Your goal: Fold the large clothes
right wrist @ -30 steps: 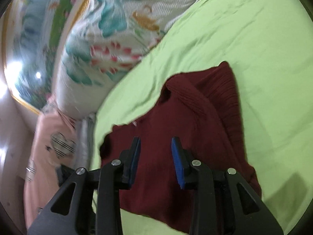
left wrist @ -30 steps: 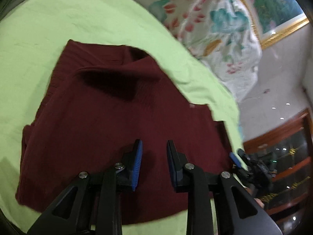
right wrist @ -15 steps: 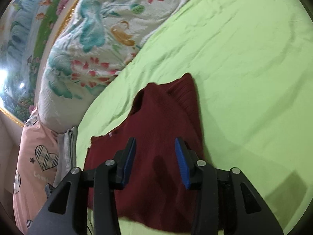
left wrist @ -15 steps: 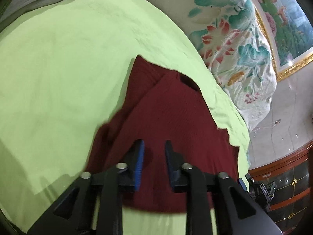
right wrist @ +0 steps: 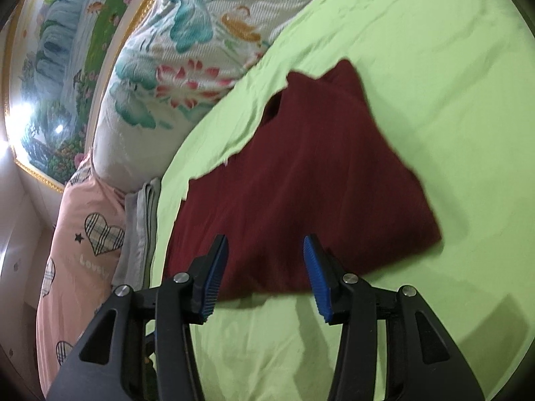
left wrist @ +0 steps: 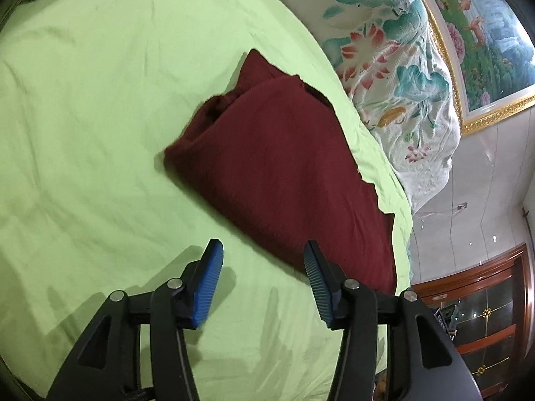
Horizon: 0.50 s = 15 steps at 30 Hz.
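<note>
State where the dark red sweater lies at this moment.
The sweater lies folded on the green sheet, near the flowered quilt. In both wrist views it sits just ahead of the open grippers, held by neither.

Your left wrist camera looks down along its open gripper (left wrist: 262,282) over the green bedsheet (left wrist: 100,133), toward the floral quilt (left wrist: 394,77) at the bed's far edge. Your right wrist camera looks along its gripper (right wrist: 265,275) from the opposite side. Both views, close above the bed, share the maroon sweater (left wrist: 284,173) (right wrist: 301,183).
</note>
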Available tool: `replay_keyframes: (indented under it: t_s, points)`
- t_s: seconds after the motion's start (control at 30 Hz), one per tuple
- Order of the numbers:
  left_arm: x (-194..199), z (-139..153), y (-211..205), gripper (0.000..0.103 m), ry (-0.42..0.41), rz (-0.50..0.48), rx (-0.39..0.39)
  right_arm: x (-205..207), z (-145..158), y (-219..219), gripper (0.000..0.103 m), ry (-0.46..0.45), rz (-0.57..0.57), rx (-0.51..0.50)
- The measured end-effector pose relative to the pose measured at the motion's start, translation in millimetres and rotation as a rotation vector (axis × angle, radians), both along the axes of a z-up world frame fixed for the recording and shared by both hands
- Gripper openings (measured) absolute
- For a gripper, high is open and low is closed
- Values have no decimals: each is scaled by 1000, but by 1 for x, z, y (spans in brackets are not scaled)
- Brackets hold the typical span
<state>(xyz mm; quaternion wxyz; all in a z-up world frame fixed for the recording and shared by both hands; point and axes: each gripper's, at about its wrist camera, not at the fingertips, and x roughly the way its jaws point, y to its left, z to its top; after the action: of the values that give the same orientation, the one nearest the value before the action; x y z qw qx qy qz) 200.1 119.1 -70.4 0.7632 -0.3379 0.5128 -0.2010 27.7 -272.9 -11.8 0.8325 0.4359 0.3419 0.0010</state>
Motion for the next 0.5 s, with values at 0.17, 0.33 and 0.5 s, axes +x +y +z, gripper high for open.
replay_keyframes:
  t_s: [0.17,0.33,0.5]
  points:
    - [4,-18,-6,55,54,43,-62,-4,-7,17,48,13,41,20]
    - [24,-26,-9,55,57,107,-99,1,-7,25,48,17,77,17]
    - [44,-32,-4,46,39,207,-116,6,-6,21,48,11,67,24]
